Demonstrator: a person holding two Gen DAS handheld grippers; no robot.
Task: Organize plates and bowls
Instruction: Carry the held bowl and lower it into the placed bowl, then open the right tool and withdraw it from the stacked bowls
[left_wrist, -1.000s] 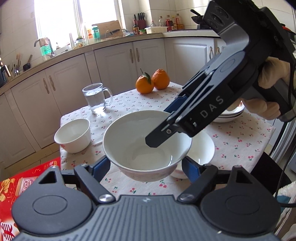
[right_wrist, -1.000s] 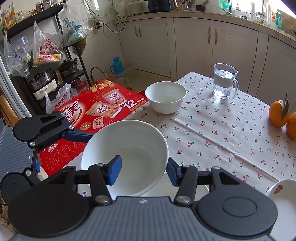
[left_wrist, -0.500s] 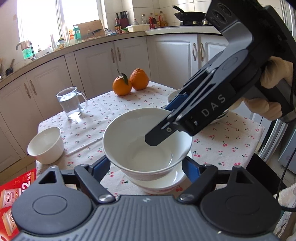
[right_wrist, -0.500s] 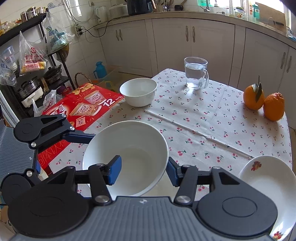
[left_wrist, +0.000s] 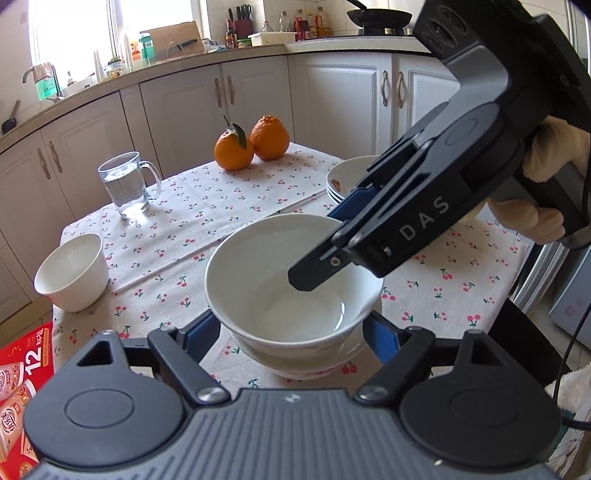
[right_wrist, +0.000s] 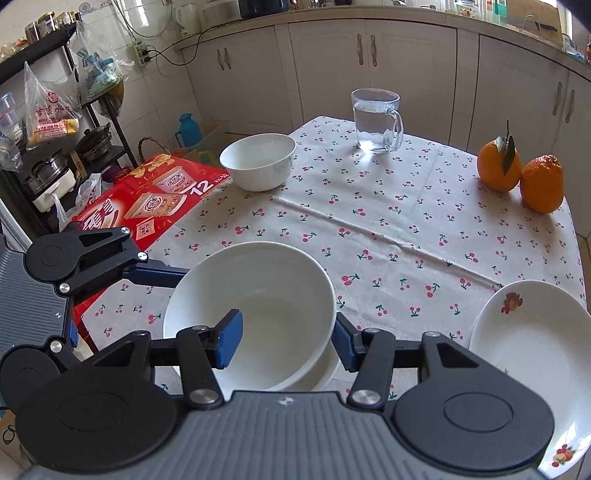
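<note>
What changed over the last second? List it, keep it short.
The held bowl was carried sideways and down: it was beside the lower bowl and is now directly over it, almost nested. The left gripper and right gripper kept their grip. The small bowl, mug, oranges and plate stack stayed put.

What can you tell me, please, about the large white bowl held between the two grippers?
The large white bowl is glossy, ceramic-looking, round and deep, empty, with a faint pink pattern low on its outside. It is upright, nested in or just above a second white bowl on the cherry-print tablecloth; contact between them cannot be judged. The left gripper spans its sides; the right gripper pinches its rim, one pad inside, one outside.
</note>
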